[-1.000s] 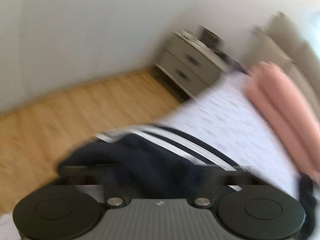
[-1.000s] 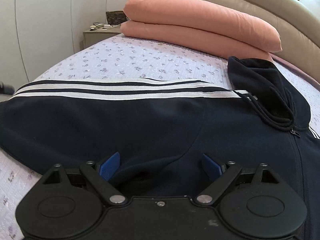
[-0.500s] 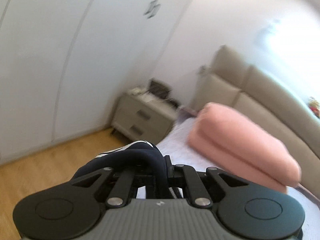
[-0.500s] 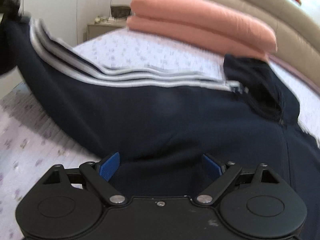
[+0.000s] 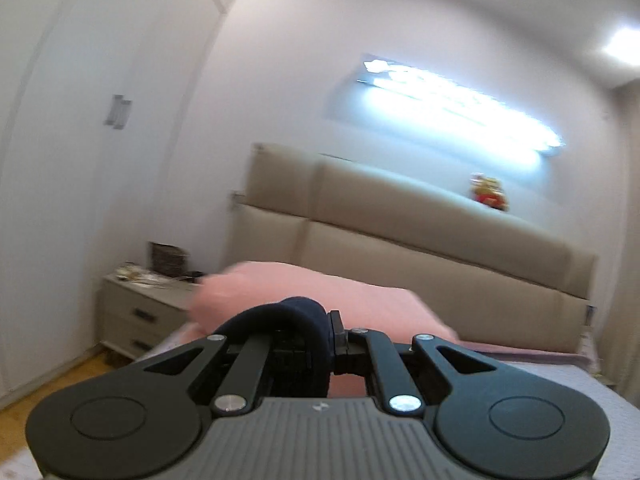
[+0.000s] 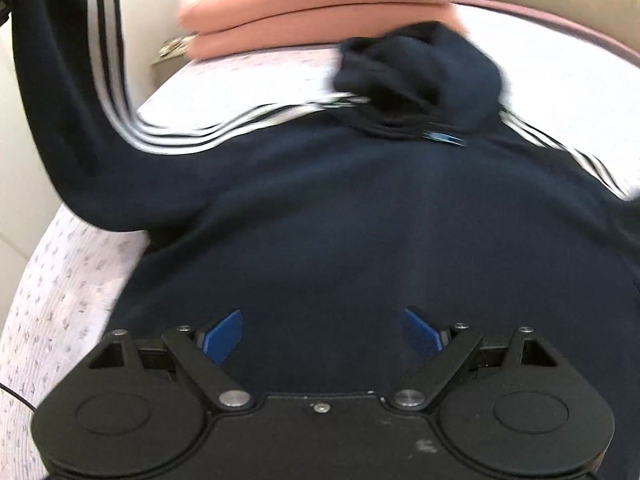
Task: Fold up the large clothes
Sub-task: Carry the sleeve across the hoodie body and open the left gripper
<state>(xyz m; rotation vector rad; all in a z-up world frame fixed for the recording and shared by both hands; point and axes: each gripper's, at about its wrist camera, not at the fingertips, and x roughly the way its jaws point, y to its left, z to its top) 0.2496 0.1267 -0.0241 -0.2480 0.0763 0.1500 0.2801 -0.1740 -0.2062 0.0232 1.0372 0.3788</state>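
A navy hooded jacket with white stripes lies on the bed, its hood bunched near the pillows. One striped sleeve is lifted up at the left of the right wrist view. My left gripper is shut on the sleeve's navy cuff and holds it high above the bed. My right gripper is open, its blue pads apart just above the jacket's lower body.
Two stacked pink pillows lie at the head of the bed, also in the left wrist view. A beige padded headboard stands behind them. A grey nightstand stands left of the flowered lilac bedspread.
My left gripper has lifted the sleeve cuff up off the bed and swung toward the headboard. My right gripper has stayed open and shifted right along the jacket body.
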